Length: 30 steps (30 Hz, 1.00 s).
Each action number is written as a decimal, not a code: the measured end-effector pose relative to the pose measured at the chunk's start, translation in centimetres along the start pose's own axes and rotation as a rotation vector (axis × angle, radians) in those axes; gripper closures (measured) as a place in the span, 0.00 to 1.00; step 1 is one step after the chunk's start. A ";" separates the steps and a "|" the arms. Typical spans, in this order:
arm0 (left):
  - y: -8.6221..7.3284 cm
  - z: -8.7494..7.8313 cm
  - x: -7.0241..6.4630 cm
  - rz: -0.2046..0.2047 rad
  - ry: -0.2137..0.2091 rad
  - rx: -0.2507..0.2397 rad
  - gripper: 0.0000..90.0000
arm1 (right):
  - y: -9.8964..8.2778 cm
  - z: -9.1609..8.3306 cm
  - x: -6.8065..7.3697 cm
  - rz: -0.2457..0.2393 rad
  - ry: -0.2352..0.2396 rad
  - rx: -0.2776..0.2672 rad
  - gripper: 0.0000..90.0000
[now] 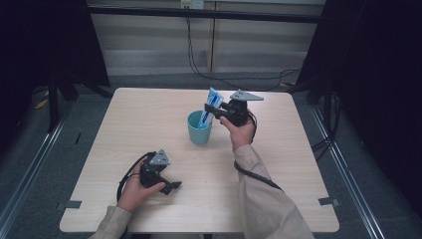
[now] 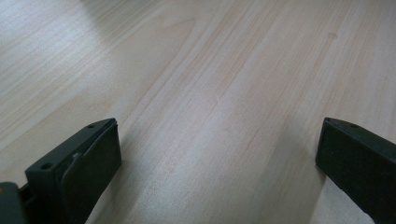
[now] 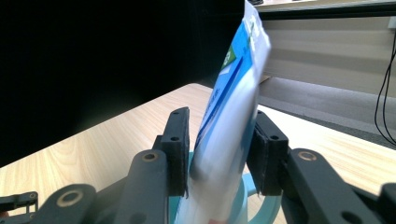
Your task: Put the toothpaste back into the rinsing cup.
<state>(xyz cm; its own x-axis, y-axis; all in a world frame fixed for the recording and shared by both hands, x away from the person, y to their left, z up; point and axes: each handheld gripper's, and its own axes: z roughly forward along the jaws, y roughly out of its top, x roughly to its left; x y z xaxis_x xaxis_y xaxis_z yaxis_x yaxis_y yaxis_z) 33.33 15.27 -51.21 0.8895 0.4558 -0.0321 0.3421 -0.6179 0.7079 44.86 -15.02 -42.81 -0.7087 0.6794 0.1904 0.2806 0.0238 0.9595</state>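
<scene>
A teal cup point(image 1: 200, 130) stands near the middle of the wooden table point(image 1: 149, 114). A blue and white tube point(image 1: 208, 109) stands tilted in it, top end up. My right gripper point(image 1: 215, 110) sits level at the tube's upper part, one jaw on each side. In the right gripper view the tube point(image 3: 233, 107) looks blurred between the jaws of my right gripper point(image 3: 219, 144), a thin gap shows at the left pad, and the cup's rim point(image 3: 266, 210) lies below. My left gripper point(image 1: 171, 186) rests low over the table at the front left, open point(image 2: 219, 154) with bare wood between its jaws.
A black cable point(image 1: 254, 175) trails from the right gripper along the sleeve. Dark curtains stand at both sides of the table. Cables hang against the back wall point(image 1: 199, 59) beyond the far edge.
</scene>
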 end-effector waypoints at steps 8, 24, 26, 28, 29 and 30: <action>0.0 0.0 0.0 0.000 0.000 0.000 0.00 | -0.2 -0.1 -0.2 -0.003 -0.016 0.013 0.67; 0.0 0.0 0.0 0.003 0.000 0.001 0.00 | -0.3 -0.6 -0.5 -0.011 -0.033 0.049 0.59; 0.0 0.0 0.0 0.002 0.000 0.001 0.00 | -0.3 -0.6 -0.5 -0.012 -0.033 0.051 0.59; 0.0 0.0 0.0 0.002 0.000 0.004 0.00 | -0.4 -0.7 -0.5 -0.015 -0.032 0.056 0.57; 0.0 0.0 0.0 0.001 0.000 0.003 0.00 | -0.4 -0.7 -0.5 -0.016 -0.035 0.061 0.55; 0.0 0.0 0.0 0.002 0.000 0.004 0.00 | -0.4 -0.7 -0.4 -0.014 -0.037 0.071 0.54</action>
<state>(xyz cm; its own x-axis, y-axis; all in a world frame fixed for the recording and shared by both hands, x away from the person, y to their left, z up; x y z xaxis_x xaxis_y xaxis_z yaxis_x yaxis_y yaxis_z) 33.34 15.30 -51.19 0.8903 0.4543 -0.0305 0.3412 -0.6212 0.7055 44.61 -15.83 -43.12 -0.6885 0.7055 0.1679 0.3168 0.0843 0.9447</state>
